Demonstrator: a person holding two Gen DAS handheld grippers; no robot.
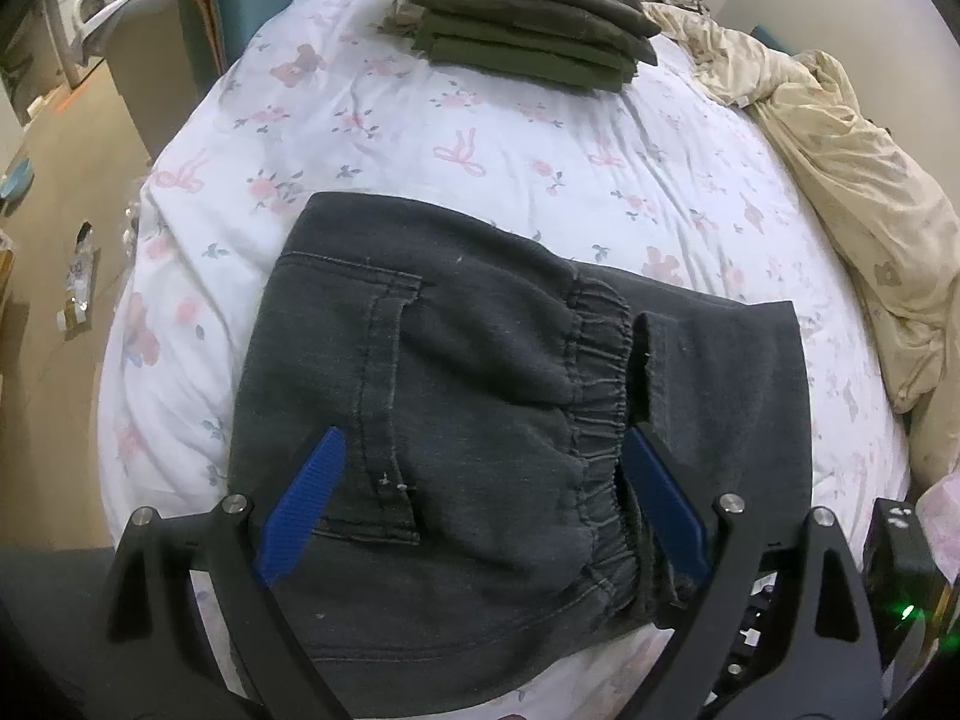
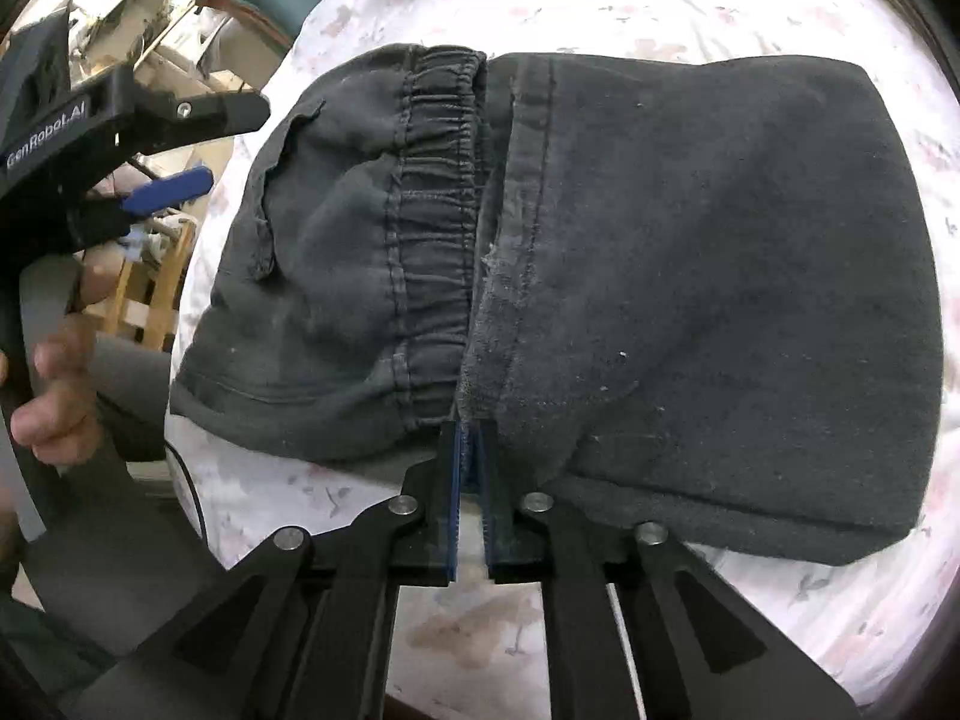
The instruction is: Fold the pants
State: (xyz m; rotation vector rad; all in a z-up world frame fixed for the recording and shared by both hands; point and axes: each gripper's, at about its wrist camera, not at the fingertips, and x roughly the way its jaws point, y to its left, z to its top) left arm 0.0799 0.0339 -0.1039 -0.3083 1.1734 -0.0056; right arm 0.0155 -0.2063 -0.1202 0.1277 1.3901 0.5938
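Note:
Dark grey pants lie folded on a floral bedsheet, elastic waistband lying over the leg part. My left gripper is open, its blue pads spread over the back pocket and waistband, hovering just above the cloth. In the right wrist view the pants fill the frame. My right gripper is shut on the near edge of the pants at the waistband fold. The left gripper shows at the left there, held by a hand.
A stack of folded olive-green garments sits at the far side of the bed. A crumpled cream blanket lies along the right. The bed's left edge drops to a floor with scattered items; a washing machine stands far left.

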